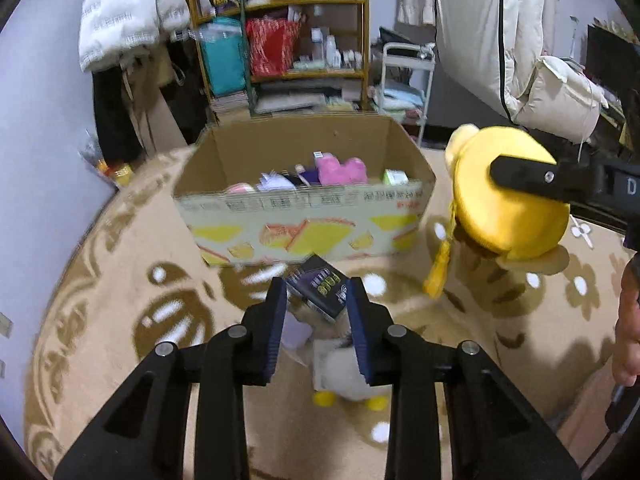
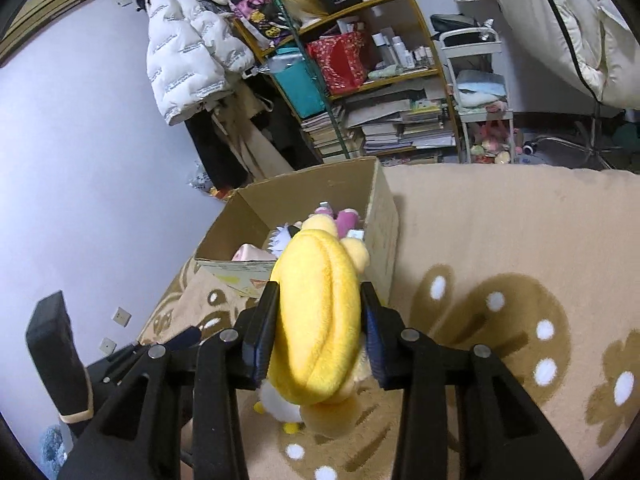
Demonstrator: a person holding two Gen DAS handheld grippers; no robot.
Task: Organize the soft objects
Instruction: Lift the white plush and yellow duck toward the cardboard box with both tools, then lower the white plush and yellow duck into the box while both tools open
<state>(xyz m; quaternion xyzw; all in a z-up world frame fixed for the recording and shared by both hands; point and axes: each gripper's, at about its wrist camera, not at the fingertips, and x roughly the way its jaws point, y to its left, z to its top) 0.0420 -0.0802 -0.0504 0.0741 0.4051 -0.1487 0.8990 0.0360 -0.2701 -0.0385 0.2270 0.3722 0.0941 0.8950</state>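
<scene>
My right gripper (image 2: 318, 320) pinches the yellow plush (image 2: 320, 320), long axis pointing toward the box (image 2: 360, 184) just ahead (toys already inside). My left gripper (image 1: 318, 304), fingers spread and empty, hovers before the box's near wall.

A lived-in room at home, seen from where I work on the floor: a beige flower-patterned carpet (image 2: 500, 240), a crowded wooden shelf (image 2: 360, 52) of bottles, bags and stacked books (image 2: 400, 128), a white puffer jacket (image 2: 184, 56) hanging on the wall, and a cardboard box (image 1: 304, 216) of plush toys before me.
</scene>
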